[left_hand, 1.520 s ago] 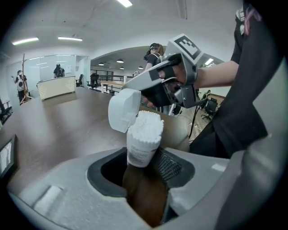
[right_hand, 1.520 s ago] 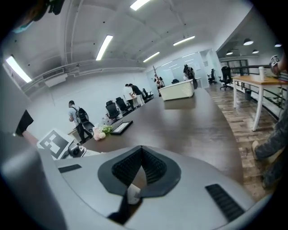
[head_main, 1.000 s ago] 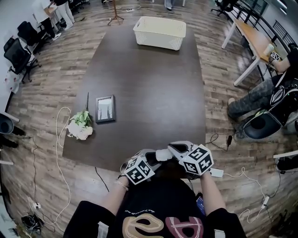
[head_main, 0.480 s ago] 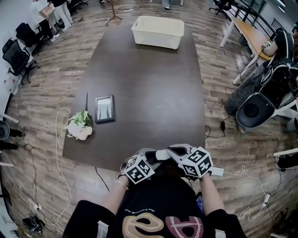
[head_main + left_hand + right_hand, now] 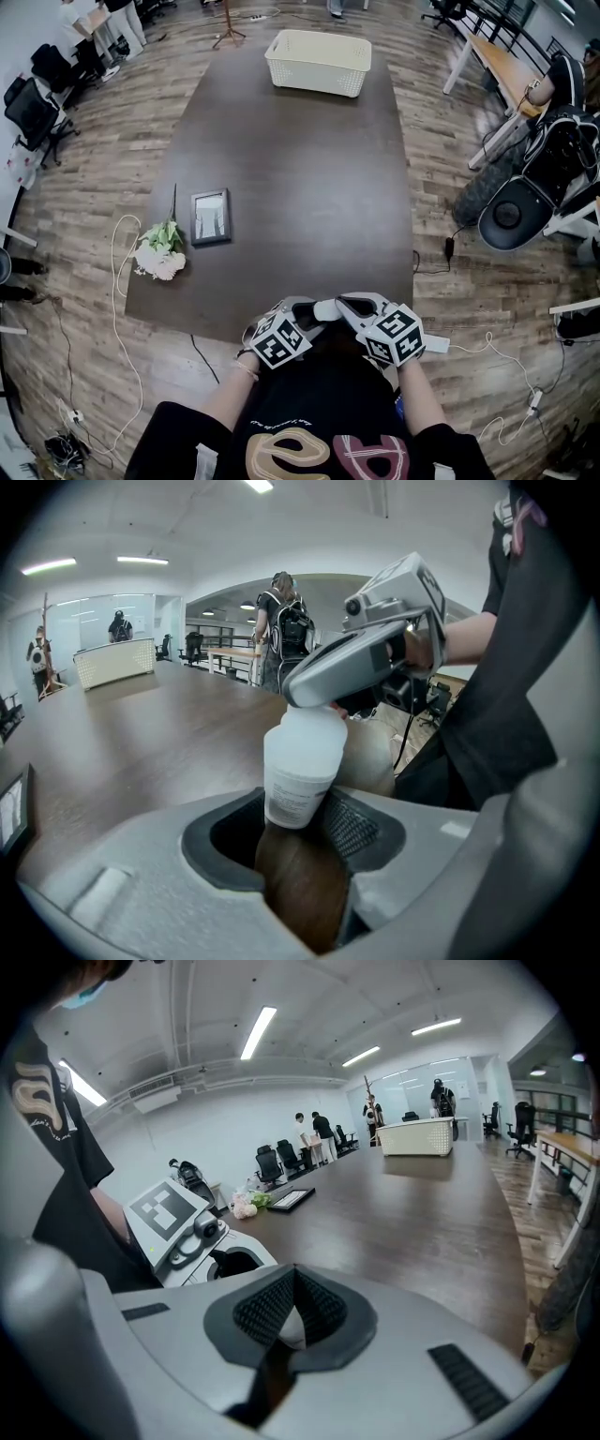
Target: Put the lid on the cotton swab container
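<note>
While your left gripper point(image 5: 302, 317) is clamped on the lower body of the cotton swab container point(image 5: 302, 771) over the near table point(image 5: 281, 187) edge and your right gripper point(image 5: 349, 304) pinches the thin white lid point(image 5: 292, 1330) at its top, treat both as probably light, slick, squeezable plastic, keeping the lid by its rim.

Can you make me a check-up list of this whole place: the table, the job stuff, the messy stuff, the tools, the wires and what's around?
Surface: dark brown table.
Job's things: cotton swab container held up by the table's near edge; lid shows only as a white sliver.
Clutter: white basket at the far end; picture frame beside flowers at the left edge.
Grippers: left tool shut on the container; right tool shut on the lid, over the container's top.
Cables: white cable and black cable on the floor.
Surroundings: wood floor, office chairs, another desk.
</note>
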`<action>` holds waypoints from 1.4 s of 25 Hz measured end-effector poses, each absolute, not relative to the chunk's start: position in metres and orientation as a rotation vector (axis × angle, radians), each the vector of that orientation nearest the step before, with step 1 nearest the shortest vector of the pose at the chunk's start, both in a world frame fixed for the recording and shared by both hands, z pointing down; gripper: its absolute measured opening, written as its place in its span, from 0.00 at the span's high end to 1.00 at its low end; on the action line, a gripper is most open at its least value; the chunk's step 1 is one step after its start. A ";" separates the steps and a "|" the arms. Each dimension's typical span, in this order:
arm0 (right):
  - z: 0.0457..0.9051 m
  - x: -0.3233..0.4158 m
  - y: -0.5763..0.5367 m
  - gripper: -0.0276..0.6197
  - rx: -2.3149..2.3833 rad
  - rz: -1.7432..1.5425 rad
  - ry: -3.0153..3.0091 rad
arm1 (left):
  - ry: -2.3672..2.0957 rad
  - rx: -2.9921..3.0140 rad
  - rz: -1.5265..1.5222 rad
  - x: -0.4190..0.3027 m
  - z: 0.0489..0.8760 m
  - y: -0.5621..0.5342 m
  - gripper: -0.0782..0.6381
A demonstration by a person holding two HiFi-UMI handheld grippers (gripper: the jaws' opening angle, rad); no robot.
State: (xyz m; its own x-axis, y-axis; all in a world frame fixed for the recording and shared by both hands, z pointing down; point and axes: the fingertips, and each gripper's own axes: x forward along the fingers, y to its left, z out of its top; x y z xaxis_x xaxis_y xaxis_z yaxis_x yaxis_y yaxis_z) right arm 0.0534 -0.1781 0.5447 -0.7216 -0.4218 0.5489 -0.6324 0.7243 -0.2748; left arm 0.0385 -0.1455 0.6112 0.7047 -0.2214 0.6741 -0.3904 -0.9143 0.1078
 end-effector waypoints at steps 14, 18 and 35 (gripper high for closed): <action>0.543 0.053 -0.175 0.95 1.017 0.397 -2.545 | -0.490 2.655 1.000 0.037 0.611 -0.145 0.61; 0.542 0.054 -0.175 0.95 1.078 0.375 -2.555 | -0.538 2.607 0.866 0.033 0.603 -0.146 0.59; 0.541 0.060 -0.176 0.95 1.211 0.450 -2.508 | -0.842 2.604 0.500 0.020 0.534 -0.137 0.61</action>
